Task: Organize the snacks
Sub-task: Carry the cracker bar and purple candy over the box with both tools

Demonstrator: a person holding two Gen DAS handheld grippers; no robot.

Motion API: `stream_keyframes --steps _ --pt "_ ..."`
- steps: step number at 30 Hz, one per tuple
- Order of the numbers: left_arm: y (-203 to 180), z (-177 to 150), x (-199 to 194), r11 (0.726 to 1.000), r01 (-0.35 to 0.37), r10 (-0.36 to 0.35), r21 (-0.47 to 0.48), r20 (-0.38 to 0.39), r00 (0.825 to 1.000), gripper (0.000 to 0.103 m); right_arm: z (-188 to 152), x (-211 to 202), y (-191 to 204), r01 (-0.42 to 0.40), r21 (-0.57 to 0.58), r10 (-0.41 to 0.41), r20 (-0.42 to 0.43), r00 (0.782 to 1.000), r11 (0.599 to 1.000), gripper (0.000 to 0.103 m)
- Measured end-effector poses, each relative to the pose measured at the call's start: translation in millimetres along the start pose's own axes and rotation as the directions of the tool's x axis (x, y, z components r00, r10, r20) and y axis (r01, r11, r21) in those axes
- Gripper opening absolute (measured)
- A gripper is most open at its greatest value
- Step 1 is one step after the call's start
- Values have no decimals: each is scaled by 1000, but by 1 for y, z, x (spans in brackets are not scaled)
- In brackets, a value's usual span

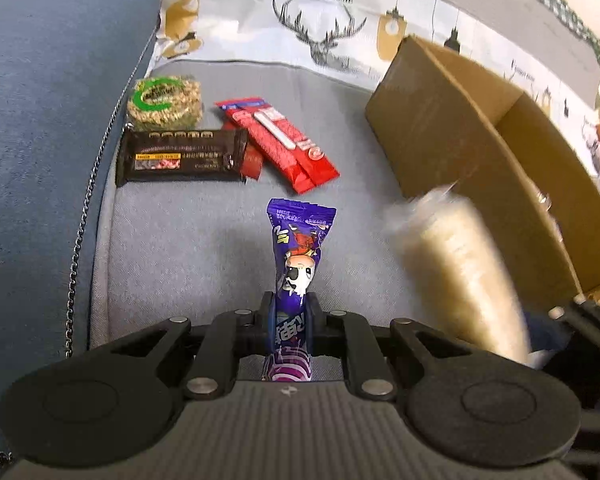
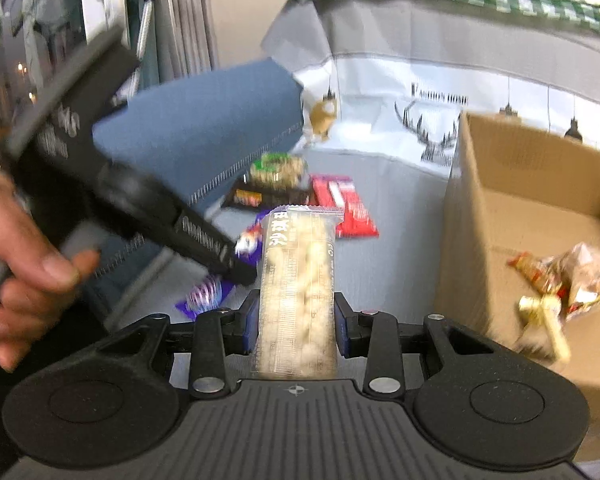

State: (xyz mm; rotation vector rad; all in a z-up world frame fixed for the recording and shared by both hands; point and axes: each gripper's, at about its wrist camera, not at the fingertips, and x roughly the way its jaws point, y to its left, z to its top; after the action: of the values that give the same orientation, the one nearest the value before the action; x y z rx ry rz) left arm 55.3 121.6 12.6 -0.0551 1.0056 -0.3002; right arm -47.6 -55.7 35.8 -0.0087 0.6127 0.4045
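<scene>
My left gripper [image 1: 291, 316] is shut on a purple snack packet [image 1: 298, 248], held above the grey sofa seat [image 1: 188, 240]. My right gripper [image 2: 296, 320] is shut on a clear packet of pale puffed snacks [image 2: 298, 276]; that packet shows blurred in the left wrist view [image 1: 456, 272], beside the cardboard box [image 1: 480, 128]. The open box [image 2: 512, 184] holds a few wrapped snacks [image 2: 572, 280]. On the seat lie a black bar packet [image 1: 180, 156], red packets [image 1: 284, 144] and a green-labelled noodle round [image 1: 164, 102].
A blue cushion [image 1: 48, 128] with a metal chain [image 1: 80, 232] lies left. A deer-print cloth [image 1: 320, 28] covers the sofa back. The left gripper and the hand holding it [image 2: 32, 256] cross the right wrist view's left side.
</scene>
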Motion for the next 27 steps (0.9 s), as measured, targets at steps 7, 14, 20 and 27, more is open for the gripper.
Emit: stream_keyframes --steps 7,14,20,27 --pt "2 -1 -11 999 34 -33 -19 66 997 15 36 -47 -26 -3 35 -2 139 990 999 38" --pt "0 -2 -18 999 39 -38 -7 115 993 15 51 -85 -92 85 68 -99 249 963 994 38" --pt "-4 -1 -21 999 32 -31 -3 159 987 15 27 -87 -152 173 200 -222 258 940 964 38" --pt "-12 -3 -39 1000 0 -2 7 276 961 15 17 -82 -175 149 282 -228 268 936 948 38"
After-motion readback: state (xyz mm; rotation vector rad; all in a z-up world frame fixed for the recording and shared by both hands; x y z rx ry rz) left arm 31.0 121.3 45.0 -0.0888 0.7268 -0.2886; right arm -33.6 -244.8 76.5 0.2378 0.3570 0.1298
